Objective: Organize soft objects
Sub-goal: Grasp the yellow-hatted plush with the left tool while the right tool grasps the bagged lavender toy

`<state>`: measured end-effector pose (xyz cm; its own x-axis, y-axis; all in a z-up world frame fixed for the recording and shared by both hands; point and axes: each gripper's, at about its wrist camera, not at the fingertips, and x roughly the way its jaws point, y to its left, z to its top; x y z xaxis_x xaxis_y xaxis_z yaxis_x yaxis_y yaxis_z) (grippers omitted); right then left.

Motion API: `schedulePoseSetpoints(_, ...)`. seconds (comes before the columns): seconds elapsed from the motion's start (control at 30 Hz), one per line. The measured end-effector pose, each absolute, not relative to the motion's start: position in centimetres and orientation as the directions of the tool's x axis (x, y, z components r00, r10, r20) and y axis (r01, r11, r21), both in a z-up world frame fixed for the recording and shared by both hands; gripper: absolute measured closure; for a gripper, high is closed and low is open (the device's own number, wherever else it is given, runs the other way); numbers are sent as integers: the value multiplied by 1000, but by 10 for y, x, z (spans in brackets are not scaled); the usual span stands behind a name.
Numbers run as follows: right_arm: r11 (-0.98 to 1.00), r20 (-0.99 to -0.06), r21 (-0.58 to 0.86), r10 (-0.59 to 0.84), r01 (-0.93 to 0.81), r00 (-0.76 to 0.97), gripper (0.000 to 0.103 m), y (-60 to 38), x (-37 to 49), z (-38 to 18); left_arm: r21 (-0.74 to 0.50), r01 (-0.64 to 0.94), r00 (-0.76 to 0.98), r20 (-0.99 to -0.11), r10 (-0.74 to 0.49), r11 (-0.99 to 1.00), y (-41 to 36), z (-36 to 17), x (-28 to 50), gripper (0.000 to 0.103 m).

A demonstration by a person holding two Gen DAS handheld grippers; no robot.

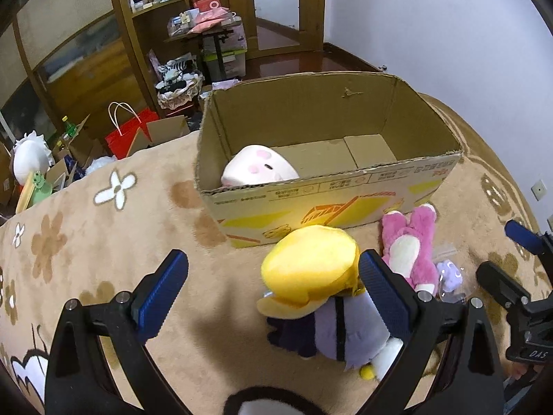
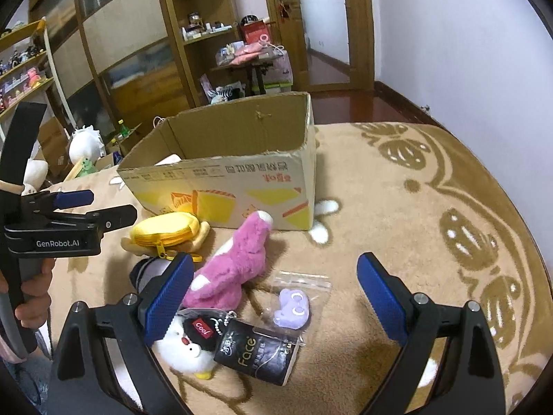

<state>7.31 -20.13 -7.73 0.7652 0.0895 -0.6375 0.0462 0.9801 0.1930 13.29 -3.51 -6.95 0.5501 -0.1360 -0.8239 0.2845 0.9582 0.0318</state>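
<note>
While beside left claw (image 1: 273, 297), duck plush (image 1: 311, 276).

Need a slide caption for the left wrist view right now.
Open left tool hovers by a yellow-hatted plush before a cardboard box holding one pink-cheeked plush.

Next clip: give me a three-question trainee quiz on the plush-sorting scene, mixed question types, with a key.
1. True or false: the cardboard box already holds a white-and-pink plush.
2. Which toy lies nearest the left gripper? A) pink plush B) yellow-hatted plush C) bagged purple toy
3. Fill in: the right gripper is ____, gripping nothing.

Key: 1 true; 2 B; 3 open
</note>
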Motion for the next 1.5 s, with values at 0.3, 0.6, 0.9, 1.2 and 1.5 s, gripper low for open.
schedulePoseSetpoints(0.3,964,-704,248,111,97,701,4,-210,89,-104,41,305,482,-868,-117,952,-48,-96,144,5)
schedulePoseSetpoints(0.6,963,-762,234,96,134,640,12,-211,101,-127,32,319,456,-881,-124,947,-58,-114,156,5)
schedulePoseSetpoints(0.9,964,-808,227,105,142,580,22,-210,110,-145,20,332,426,-895,-131,943,-65,-128,159,5)
schedulePoseSetpoints(1.2,972,-824,189,80,139,561,22,-205,115,-150,-7,339,409,-900,-154,941,-67,-135,163,13)
schedulePoseSetpoints(1.5,977,-840,152,49,149,540,37,-201,113,-152,-41,345,390,-902,-183,938,-65,-135,169,23)
